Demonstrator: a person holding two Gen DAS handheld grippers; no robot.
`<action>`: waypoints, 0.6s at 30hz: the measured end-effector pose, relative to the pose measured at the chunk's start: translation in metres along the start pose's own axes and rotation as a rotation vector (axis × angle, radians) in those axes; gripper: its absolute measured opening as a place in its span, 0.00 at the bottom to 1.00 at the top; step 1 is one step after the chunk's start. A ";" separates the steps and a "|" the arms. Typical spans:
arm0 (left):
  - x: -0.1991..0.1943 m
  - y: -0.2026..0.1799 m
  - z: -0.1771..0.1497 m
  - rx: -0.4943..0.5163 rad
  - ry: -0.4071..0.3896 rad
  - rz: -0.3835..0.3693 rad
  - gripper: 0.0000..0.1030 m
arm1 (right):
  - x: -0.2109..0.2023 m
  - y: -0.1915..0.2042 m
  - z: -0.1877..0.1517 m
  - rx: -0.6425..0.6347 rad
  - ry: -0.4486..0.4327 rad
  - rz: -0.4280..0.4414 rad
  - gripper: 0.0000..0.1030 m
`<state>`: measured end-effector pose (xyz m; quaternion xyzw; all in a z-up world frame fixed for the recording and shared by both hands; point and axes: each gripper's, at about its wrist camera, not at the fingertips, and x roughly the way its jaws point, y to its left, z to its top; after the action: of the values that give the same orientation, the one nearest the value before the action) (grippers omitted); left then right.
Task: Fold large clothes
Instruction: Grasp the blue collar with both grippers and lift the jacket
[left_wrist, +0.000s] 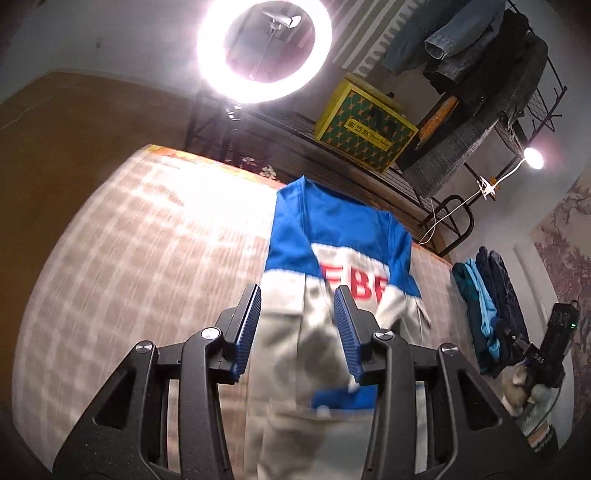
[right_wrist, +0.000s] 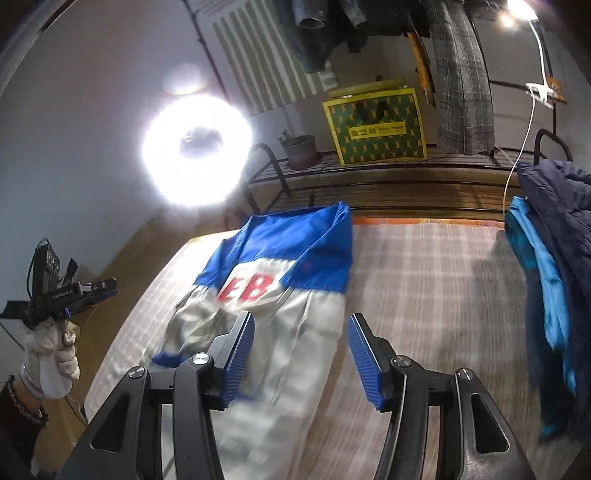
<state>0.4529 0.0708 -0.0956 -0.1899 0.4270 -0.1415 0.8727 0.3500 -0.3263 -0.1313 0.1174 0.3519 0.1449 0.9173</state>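
- We see a checked beige-and-white bed cover (right_wrist: 424, 280) filling most of both wrist views; it is the surface that bears the work.
- On it lies the task's thing, a blue-and-white jacket with red letters (right_wrist: 295, 266), already narrowed into a long strip. Its long axis runs from just under the grippers away to the blue end at the bed's far edge.
- A pile of dark navy and turquoise garments (right_wrist: 554, 266) sits at the bed's right side, well apart from the jacket.
- The left gripper (left_wrist: 297, 291) hangs above the white near end, jaws part-way apart with nothing between the pads.
- The right gripper (right_wrist: 301, 317) hovers above the jacket's right edge, jaws likewise apart and empty.
- We judge both hands about equally near the near end, so the next fold would likely carry that end towards the blue end.
- Writing: the red letters read "EB" in one view and "EBE" in the other, blurred; the yellow-and-green patterned box (right_wrist: 375, 125) carries a label too small to read.
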 end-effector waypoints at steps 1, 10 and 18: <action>0.015 0.003 0.010 -0.012 0.016 -0.020 0.45 | 0.012 -0.006 0.006 0.005 0.013 0.006 0.54; 0.140 0.019 0.051 -0.003 0.126 -0.061 0.46 | 0.125 -0.046 0.052 0.027 0.084 0.061 0.53; 0.191 0.027 0.061 0.057 0.188 -0.105 0.46 | 0.195 -0.066 0.066 0.042 0.139 0.091 0.42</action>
<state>0.6171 0.0294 -0.2054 -0.1732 0.4924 -0.2163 0.8251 0.5458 -0.3268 -0.2237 0.1421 0.4119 0.1870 0.8804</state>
